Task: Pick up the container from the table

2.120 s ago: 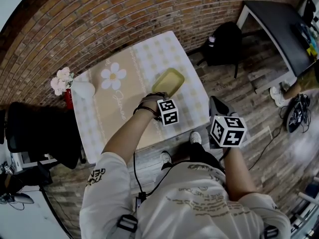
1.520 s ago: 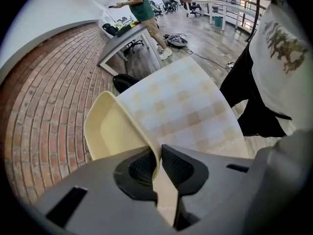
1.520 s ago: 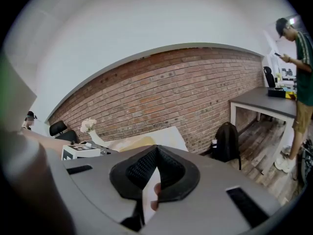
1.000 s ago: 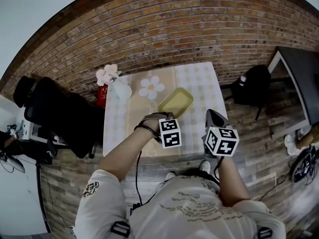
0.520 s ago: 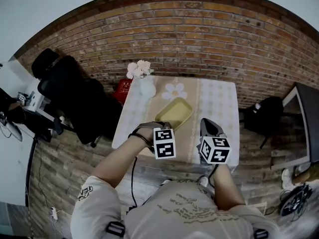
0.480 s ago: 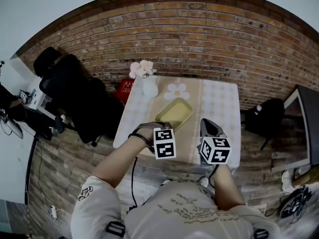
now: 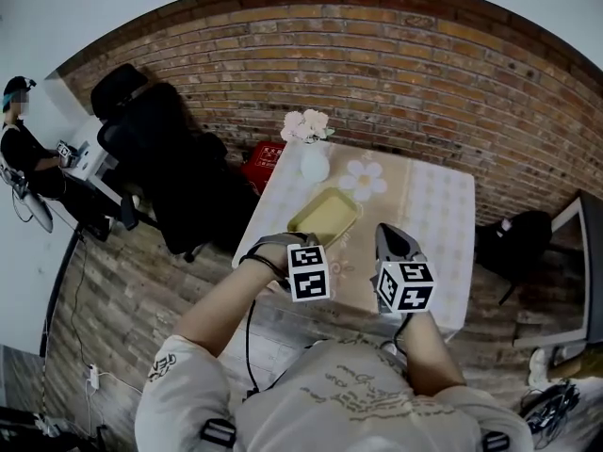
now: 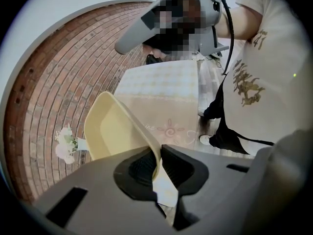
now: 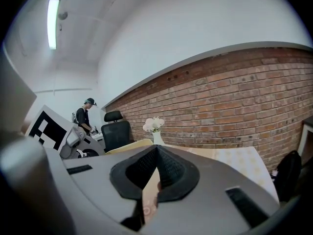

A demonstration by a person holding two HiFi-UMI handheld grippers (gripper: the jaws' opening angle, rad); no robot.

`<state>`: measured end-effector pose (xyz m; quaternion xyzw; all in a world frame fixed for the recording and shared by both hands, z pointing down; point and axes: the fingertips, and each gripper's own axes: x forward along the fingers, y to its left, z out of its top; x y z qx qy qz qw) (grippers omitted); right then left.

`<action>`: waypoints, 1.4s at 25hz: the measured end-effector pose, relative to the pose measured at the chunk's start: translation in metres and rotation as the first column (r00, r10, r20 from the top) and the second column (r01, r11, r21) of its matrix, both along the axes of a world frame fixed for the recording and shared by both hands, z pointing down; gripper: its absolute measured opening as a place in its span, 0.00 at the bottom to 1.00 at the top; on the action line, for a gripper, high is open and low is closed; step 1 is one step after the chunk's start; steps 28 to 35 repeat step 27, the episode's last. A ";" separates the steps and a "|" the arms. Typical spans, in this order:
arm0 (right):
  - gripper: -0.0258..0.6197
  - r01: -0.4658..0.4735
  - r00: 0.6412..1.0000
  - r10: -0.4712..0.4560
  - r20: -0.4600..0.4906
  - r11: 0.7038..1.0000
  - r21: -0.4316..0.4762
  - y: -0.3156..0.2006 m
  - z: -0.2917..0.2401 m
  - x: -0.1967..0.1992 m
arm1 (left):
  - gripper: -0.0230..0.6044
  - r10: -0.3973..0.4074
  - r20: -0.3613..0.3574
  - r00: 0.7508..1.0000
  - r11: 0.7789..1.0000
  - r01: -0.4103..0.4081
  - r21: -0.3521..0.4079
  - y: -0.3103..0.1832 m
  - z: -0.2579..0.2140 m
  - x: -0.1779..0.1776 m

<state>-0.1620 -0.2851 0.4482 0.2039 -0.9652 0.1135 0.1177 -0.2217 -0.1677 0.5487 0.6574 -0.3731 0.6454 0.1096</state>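
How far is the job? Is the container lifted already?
Done: the left gripper is shut on the container rim. In hand: it looks tilted above the table; I cannot tell if it is fully clear. Left: raise it free. The right gripper is shut, empty.

Soft, even indoor light fills your head view, where the fisheye lens bows the red brick wall into an arc and stretches everything near the edges. The pale yellow rectangular plastic container and the beige patterned counter carry no glare, and shadows stay faint. In your right gripper view, a long white ceiling tube light burns out at upper left. A black circular vignette rings both gripper views. The grey bodies of the left gripper and right gripper go soft and out of focus nearest the lens, and their jaws read dark.
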 end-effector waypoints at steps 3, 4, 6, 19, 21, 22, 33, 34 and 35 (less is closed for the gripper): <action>0.03 0.019 1.000 -0.019 0.003 1.000 0.007 0.008 0.000 -0.007 | 0.11 -0.009 0.007 1.000 1.000 0.009 -0.009 0.009 0.004 -0.006; 0.03 0.021 1.000 -0.021 0.004 1.000 0.005 0.010 0.000 -0.008 | 0.11 -0.009 0.009 1.000 1.000 0.009 -0.012 0.012 0.005 -0.007; 0.03 0.021 1.000 -0.021 0.006 1.000 0.000 0.012 0.000 -0.010 | 0.11 -0.006 0.011 1.000 1.000 0.006 -0.016 0.014 0.007 -0.008; 0.03 -0.038 0.999 0.038 -0.004 0.999 0.007 0.013 0.004 -0.008 | 0.11 0.041 0.019 0.999 0.998 -0.040 -0.040 0.019 0.020 -0.007; 0.03 -0.047 0.999 0.047 -0.003 0.999 0.009 0.013 0.003 -0.008 | 0.11 0.052 0.021 0.998 0.998 -0.051 -0.040 0.019 0.021 -0.008; 0.03 -0.050 0.999 0.050 -0.003 0.999 0.011 0.014 0.003 -0.008 | 0.11 0.056 0.022 0.998 0.998 -0.055 -0.039 0.019 0.021 -0.008; 0.03 -0.065 0.998 0.065 -0.005 0.998 0.016 0.018 0.003 -0.009 | 0.11 0.070 0.028 0.997 0.997 -0.069 -0.037 0.021 0.022 -0.014; 0.03 -0.065 0.998 0.065 -0.005 0.998 0.016 0.018 0.003 -0.009 | 0.11 0.070 0.028 0.997 0.997 -0.069 -0.037 0.021 0.022 -0.014; 0.03 -0.065 0.998 0.065 -0.005 0.998 0.016 0.018 0.003 -0.009 | 0.11 0.070 0.028 0.997 0.997 -0.069 -0.037 0.021 0.022 -0.014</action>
